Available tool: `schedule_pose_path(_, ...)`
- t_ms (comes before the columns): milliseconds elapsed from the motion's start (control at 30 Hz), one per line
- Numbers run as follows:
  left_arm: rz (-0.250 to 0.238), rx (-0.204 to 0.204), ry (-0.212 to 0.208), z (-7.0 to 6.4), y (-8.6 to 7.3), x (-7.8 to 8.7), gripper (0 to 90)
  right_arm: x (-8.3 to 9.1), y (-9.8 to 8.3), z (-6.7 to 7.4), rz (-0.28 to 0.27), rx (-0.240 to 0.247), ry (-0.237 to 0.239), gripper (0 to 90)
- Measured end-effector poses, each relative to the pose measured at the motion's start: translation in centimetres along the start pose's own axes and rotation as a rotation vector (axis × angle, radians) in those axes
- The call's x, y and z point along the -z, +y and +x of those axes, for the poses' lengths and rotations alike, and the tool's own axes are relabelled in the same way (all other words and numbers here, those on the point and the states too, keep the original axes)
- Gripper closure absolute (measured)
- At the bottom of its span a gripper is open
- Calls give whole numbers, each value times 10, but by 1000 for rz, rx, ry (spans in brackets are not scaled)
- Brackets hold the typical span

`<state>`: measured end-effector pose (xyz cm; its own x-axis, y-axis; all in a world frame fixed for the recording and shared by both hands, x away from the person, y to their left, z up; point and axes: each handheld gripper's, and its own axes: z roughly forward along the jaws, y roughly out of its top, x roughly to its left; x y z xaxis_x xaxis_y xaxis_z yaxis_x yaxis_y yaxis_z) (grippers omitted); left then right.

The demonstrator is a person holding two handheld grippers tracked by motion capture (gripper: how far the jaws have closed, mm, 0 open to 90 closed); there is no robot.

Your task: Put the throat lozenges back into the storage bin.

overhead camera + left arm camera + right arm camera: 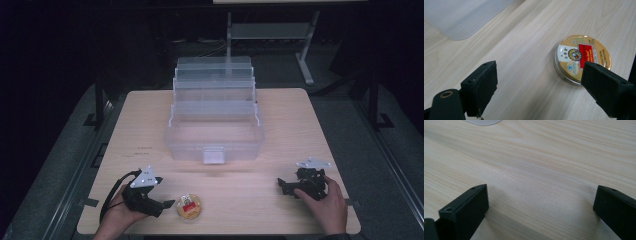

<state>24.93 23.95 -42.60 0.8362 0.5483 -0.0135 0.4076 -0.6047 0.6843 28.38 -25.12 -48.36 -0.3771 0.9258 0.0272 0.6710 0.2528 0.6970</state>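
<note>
Just beside the wide-open left gripper (170,203) lies the round tin (188,206).

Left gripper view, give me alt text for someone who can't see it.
A round gold tin with a red label lies flat on a pale wooden table, just ahead of the left tool, whose black jaws stand wide open. The right-hand jaw overlaps the tin's near edge.

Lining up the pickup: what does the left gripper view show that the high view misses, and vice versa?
Left gripper view alone: the red label and round emblem on the round gold metal tin's lid. High view alone: the open clear plastic tiered box, and the right tongs near the table's front edge. Both: the tin, open left tongs, light wooden table.
</note>
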Motion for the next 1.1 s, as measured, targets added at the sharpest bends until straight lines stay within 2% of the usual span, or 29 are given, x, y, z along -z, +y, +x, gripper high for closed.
schedule_pose_path(1100,33,-67,-80,-24,23,-23,131,0,0,0,0,0,0,0)
